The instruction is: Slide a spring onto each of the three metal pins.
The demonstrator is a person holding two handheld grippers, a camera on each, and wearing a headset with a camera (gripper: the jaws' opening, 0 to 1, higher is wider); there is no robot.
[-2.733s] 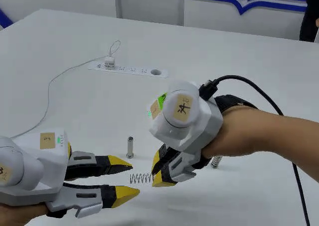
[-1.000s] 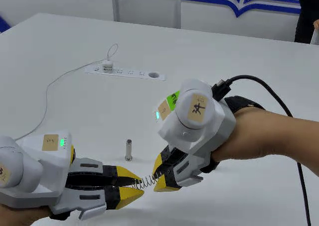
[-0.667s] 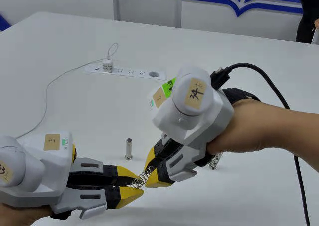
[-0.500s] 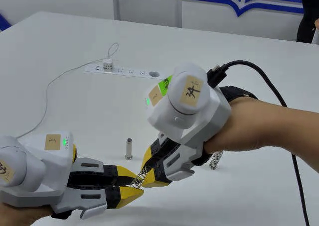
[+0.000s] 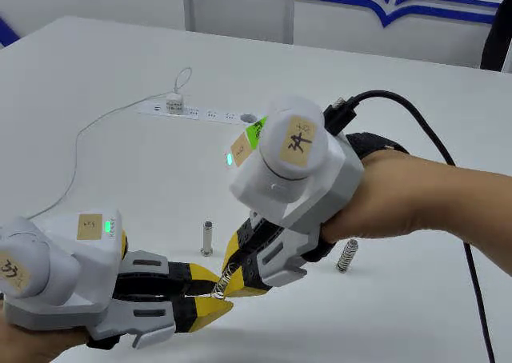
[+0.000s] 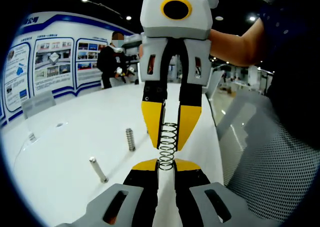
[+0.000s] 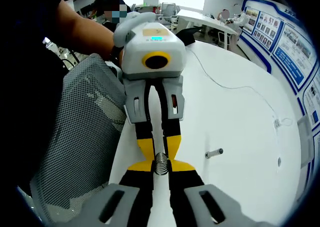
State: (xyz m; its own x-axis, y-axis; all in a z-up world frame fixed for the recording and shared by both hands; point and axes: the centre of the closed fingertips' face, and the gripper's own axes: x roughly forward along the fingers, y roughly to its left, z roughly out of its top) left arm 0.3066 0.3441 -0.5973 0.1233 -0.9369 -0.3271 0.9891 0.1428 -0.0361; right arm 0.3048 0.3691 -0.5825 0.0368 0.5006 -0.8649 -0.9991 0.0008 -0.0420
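A short steel spring (image 5: pixel 222 281) is held in the air between both grippers, just above the white table (image 5: pixel 96 75). My left gripper (image 5: pixel 214 293) is shut on its lower end; in the left gripper view its tips (image 6: pixel 165 165) pinch the spring (image 6: pixel 167 142). My right gripper (image 5: pixel 232 273) is shut on the other end, where I see the spring (image 7: pixel 160 163) end-on between its jaws (image 7: pixel 160 168). A bare metal pin (image 5: pixel 207 237) stands just behind them. Another spring (image 5: pixel 346 255) stands upright to the right, apparently over a pin.
A white power strip (image 5: pixel 204 113) with a plugged cable (image 5: pixel 80 143) lies further back. A chair (image 5: pixel 240 11) stands at the far edge. The right gripper's black cable (image 5: pixel 432 159) trails over the table. A mesh chair (image 6: pixel 270 152) sits beside the table.
The spring lay on the table under the right gripper with the left gripper open. Since then the left gripper has shut on one end, and the right gripper has shifted left.
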